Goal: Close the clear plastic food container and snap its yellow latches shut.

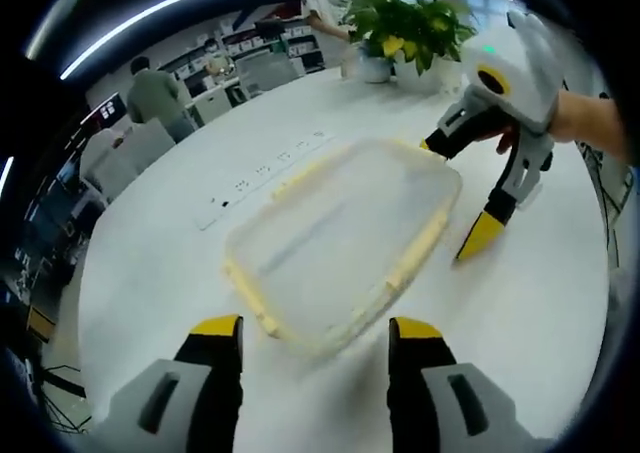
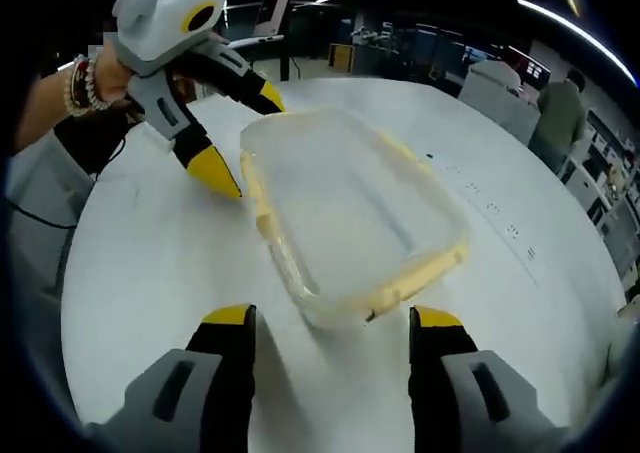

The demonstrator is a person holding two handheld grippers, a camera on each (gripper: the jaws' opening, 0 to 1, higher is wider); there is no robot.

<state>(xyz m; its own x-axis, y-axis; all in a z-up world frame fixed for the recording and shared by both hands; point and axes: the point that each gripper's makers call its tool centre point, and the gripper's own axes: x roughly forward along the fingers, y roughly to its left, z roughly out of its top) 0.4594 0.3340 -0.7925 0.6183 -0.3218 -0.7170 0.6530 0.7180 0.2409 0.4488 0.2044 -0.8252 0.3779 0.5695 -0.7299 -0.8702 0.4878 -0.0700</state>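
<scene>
The clear plastic container [image 1: 340, 238] lies flat on the white table [image 1: 150, 273], its lid on top and yellow latches [image 1: 420, 248] along its edges; blur hides whether they are snapped down. My left gripper [image 1: 315, 328] is open, its yellow-tipped jaws just short of the container's near end. My right gripper [image 1: 458, 191] comes in from the right, open, straddling the container's far right corner. In the right gripper view the container [image 2: 355, 213] lies ahead of my open right gripper [image 2: 332, 318], with the left gripper [image 2: 243, 136] open at the far left corner.
A potted plant [image 1: 410, 28] stands at the table's far edge. A row of small marks [image 1: 270, 168] runs across the tabletop beside the container. Chairs [image 1: 125, 153] and people [image 1: 155, 93] are beyond the table. A person's hand and sleeve [image 2: 85, 123] hold the left gripper.
</scene>
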